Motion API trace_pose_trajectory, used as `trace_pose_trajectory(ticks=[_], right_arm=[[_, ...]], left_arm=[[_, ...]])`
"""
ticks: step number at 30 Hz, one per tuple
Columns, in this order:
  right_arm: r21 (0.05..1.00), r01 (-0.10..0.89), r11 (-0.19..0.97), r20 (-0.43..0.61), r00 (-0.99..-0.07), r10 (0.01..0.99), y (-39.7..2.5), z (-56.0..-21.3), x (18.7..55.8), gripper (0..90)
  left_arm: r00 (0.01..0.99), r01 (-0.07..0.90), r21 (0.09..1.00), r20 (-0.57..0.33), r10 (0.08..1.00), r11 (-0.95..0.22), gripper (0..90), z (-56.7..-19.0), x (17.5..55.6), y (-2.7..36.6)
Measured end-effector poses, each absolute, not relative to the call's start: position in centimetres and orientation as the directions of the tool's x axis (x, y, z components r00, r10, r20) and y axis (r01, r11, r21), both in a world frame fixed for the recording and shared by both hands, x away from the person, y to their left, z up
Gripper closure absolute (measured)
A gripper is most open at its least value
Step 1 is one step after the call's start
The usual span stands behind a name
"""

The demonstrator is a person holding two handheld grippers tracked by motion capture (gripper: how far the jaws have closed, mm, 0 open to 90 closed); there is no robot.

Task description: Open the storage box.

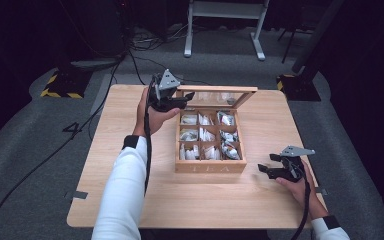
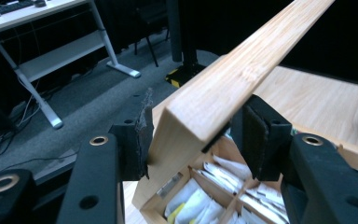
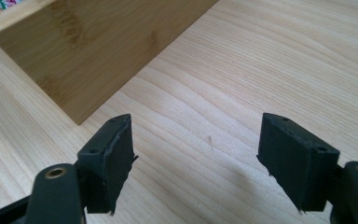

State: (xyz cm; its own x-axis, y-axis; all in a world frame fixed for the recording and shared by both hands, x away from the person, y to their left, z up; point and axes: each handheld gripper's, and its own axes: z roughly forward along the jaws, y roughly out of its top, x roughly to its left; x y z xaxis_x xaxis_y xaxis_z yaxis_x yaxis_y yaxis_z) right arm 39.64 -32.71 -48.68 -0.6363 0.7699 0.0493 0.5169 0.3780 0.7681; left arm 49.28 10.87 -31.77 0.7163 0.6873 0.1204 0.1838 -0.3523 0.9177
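Clearly, "TEA" marks the wooden box whose lid the left claw grips.

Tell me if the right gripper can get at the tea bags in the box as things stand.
Probably yes: the lid is held up by the left gripper, so the compartments of the tea box lie open, and the right gripper sits open beside it.

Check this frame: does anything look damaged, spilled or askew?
Nothing spilled. The inner pad of the left hand-held gripper looks frayed along its edge where it straddles the tea box lid. The sachets sit unevenly in their compartments.
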Motion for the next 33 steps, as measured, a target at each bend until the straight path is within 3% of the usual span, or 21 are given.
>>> trace_pose_trajectory(ticks=[28,33], right_arm=[[0.737,0.519,0.433,0.035,-0.669,0.742,-31.4,-49.9,39.8,27.2],[0.738,0.516,0.435,0.035,-0.672,0.740,-31.2,-50.1,39.9,27.0]], left_arm=[[0.612,0.231,0.945,0.043,0.790,-0.231,47.1,-31.4,53.7,10.5],[0.585,0.242,0.934,0.077,0.808,-0.265,46.1,-31.2,54.6,10.1]])
